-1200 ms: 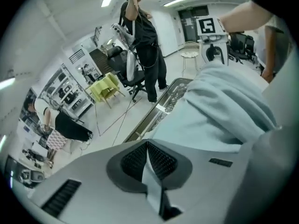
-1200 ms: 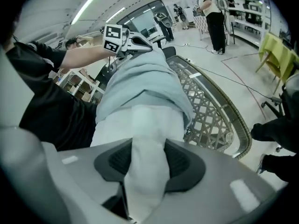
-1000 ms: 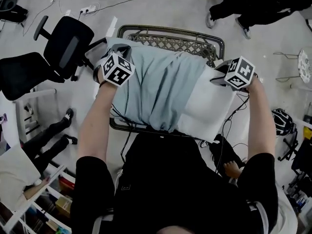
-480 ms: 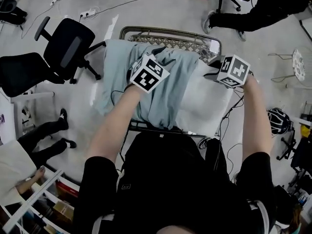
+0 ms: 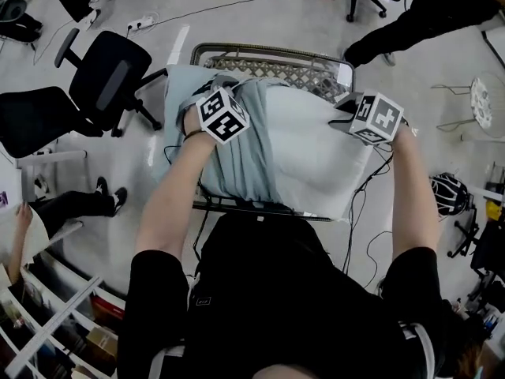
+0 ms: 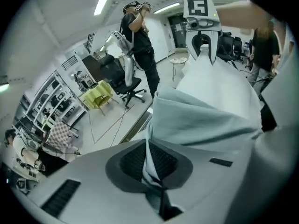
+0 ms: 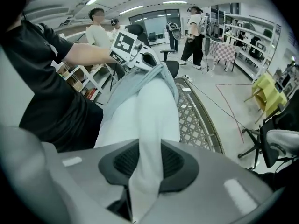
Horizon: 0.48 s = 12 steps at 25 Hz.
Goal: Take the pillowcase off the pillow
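**On the worktop [image 5: 276, 63]: pillow [image 5: 319, 160] part-bared**

Atop the worktop we see the white pillow, its blue pillowcase [image 5: 237, 160] bunched at the worktop's left end. Left gripper [image 6: 152, 169] fingers clamp the pillowcase; right gripper [image 7: 140, 171] fingers clamp the pillow's bare corner.

Head view: the marker cubes cover the jaws of the left claw [image 5: 209, 90] and the right claw [image 5: 346, 109], so their grip cannot be read from there. The pillowcase [image 5: 237, 160] conceals the left part of the pillow [image 5: 316, 160], and the two together cover most of the table [image 5: 272, 50], leaving only its far rim and a strip of lattice exposed. A person [image 5: 426, 14] at upper right is cut off by the picture's edge, as is another [image 5: 75, 205] at the left; in both gripper views the pinched cloth disappears into the dark slot between the jaws
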Motion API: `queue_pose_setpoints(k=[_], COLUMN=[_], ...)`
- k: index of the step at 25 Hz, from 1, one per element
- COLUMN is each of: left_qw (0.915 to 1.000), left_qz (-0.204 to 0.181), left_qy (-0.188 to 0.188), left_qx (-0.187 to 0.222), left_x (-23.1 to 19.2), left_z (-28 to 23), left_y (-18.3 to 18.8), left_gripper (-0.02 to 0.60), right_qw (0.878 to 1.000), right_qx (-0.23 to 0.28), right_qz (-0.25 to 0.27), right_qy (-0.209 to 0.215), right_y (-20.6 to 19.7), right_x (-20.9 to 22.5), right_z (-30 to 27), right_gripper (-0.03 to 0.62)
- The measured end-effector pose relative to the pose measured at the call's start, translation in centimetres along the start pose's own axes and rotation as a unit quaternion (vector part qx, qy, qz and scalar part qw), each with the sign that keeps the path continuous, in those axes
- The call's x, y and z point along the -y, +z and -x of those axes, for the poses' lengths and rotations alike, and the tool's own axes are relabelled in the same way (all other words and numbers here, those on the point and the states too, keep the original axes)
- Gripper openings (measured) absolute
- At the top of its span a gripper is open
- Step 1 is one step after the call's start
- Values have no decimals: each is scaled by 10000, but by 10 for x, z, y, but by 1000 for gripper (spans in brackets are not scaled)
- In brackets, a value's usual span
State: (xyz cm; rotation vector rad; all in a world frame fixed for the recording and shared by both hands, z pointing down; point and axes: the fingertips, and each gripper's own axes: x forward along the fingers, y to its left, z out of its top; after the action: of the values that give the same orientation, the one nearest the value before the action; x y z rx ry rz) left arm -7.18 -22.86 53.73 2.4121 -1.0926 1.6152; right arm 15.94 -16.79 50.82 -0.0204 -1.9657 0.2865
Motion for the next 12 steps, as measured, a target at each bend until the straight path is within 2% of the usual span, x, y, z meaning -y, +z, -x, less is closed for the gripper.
queue_pose_setpoints(k=[4, 6, 9, 10, 12], left_qw=[9990, 9983, 9958, 9930, 9831], left_qz=[398, 563, 900, 1109, 1544], left_qy=[99, 86, -28, -132, -419], left_qx=[-160, -108, 177, 384, 889], left_x=[-30, -33, -24, -19, -5], left_z=[12, 15, 19, 21, 24], left_y=[-45, -51, -30, -16, 15], left_gripper=[12, 12, 17, 40, 147], right_qw=[9993, 9993, 9997, 9997, 9996], right_qx=[294, 292, 230, 252, 278], right_qz=[-235, -217, -66, -42, 9], right_qy=[88, 85, 2, -35, -91], right_y=[-6, -7, -3, 0, 5], right_x=[7, 9, 9, 11, 13], right_z=[1, 1, 2, 1, -1], right_gripper=[112, 109, 109, 109, 109])
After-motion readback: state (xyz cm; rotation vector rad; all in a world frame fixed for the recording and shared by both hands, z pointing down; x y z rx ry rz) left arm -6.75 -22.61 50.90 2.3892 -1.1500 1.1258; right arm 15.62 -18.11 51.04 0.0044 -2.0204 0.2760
